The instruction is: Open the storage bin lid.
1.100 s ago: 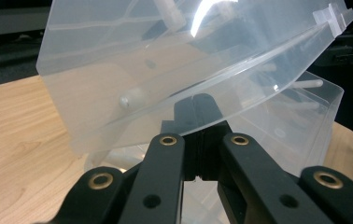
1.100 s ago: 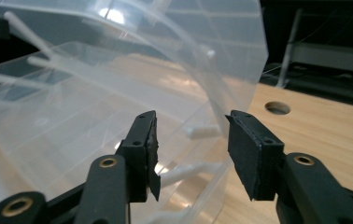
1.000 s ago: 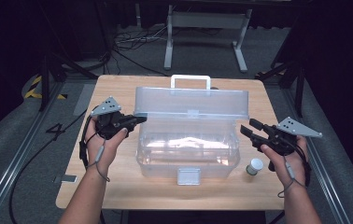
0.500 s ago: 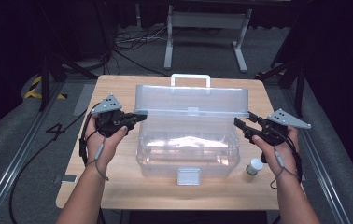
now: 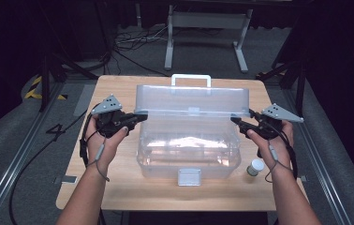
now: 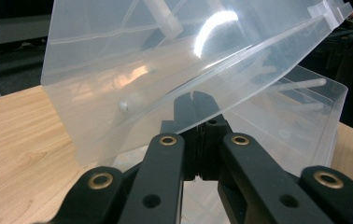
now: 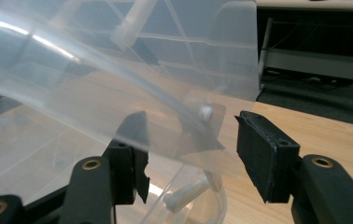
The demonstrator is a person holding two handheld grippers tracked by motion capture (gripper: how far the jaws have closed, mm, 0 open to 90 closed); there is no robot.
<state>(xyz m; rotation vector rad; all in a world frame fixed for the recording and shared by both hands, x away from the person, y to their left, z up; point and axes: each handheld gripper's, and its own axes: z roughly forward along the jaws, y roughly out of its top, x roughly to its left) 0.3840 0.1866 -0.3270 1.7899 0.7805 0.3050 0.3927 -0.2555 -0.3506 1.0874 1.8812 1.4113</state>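
While the left tool (image 5: pixel 140 116) stays clenched on the raised lid's (image 5: pixel 192 100) left edge, the right tool (image 5: pixel 239 122) has moved in from the side — its jaws have just been opening and now straddle the lid's right corner, released. Mid-surface (image 5: pixel 119 192), the clear plastic storage box (image 5: pixel 189 150) hasn't shifted — nor the small white-capped bottle (image 5: pixel 255 167) at its right.

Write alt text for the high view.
Two hand-held grippers flank an open clear plastic box on a wooden table: the left gripper pinches the raised lid, the right gripper is open at its other end. A small capped vial stands nearby.
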